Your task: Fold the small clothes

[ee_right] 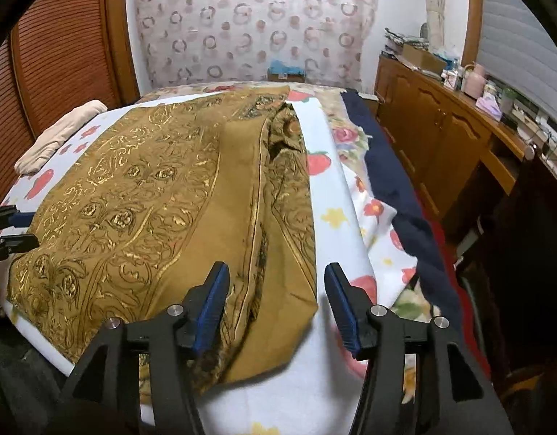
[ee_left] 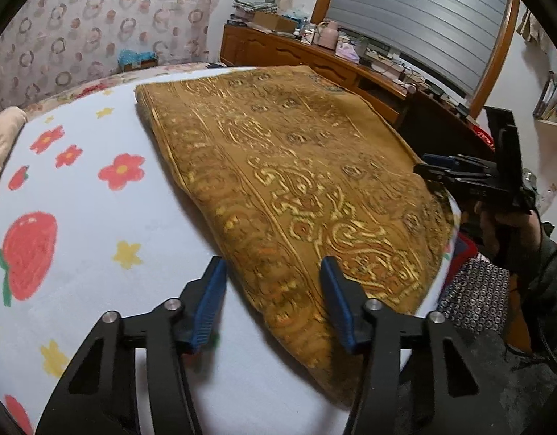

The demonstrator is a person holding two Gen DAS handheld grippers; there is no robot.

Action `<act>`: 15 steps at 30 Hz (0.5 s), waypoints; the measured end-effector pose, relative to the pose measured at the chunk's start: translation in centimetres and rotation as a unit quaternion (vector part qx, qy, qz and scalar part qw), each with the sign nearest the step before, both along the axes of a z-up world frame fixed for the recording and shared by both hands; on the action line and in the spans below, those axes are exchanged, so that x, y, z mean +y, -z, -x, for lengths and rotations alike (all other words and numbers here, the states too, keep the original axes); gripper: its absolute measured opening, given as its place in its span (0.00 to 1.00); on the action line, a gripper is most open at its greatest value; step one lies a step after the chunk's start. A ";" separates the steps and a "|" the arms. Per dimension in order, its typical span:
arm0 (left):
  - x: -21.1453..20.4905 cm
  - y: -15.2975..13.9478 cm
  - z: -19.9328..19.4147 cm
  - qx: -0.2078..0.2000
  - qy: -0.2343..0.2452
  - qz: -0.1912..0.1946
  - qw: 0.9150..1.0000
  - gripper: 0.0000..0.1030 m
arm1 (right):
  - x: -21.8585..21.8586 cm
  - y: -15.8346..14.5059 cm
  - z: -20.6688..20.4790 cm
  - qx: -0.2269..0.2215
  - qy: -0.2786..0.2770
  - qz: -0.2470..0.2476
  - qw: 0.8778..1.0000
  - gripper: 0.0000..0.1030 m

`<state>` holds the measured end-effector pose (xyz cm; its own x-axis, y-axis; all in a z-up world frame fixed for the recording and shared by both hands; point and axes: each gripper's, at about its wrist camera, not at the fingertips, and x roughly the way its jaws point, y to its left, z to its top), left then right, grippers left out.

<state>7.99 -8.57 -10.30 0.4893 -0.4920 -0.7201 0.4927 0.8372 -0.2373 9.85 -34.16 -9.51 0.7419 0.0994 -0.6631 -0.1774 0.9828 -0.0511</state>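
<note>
A mustard-brown cloth with gold ornament (ee_left: 296, 181) lies folded on a white sheet with red flowers (ee_left: 79, 188). My left gripper (ee_left: 273, 272) is open and empty, hovering over the cloth's near left edge. My right gripper (ee_right: 276, 277) is open and empty, over the cloth's (ee_right: 151, 199) near right corner, where a plain folded flap lies on top. The right gripper also shows in the left wrist view (ee_left: 438, 168) at the cloth's right edge. The left gripper shows at the left edge of the right wrist view (ee_right: 10, 228).
A beige garment (ee_right: 61, 130) lies at the far left of the bed. A dark blue blanket (ee_right: 394, 181) runs along the bed's right side. A wooden sideboard with clutter (ee_right: 459, 116) stands to the right. A patterned curtain (ee_right: 249, 21) hangs behind.
</note>
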 end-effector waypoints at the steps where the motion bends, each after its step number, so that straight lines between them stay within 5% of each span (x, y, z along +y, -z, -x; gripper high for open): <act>1: 0.1 0.0 0.3 -0.002 -0.001 0.000 1.000 0.52 | -0.1 0.1 0.1 0.002 0.002 0.001 1.000 0.57; 15: 0.3 -0.1 2.1 0.009 0.007 0.001 1.000 0.44 | -0.3 0.3 0.4 0.024 -0.029 -0.041 0.998 0.57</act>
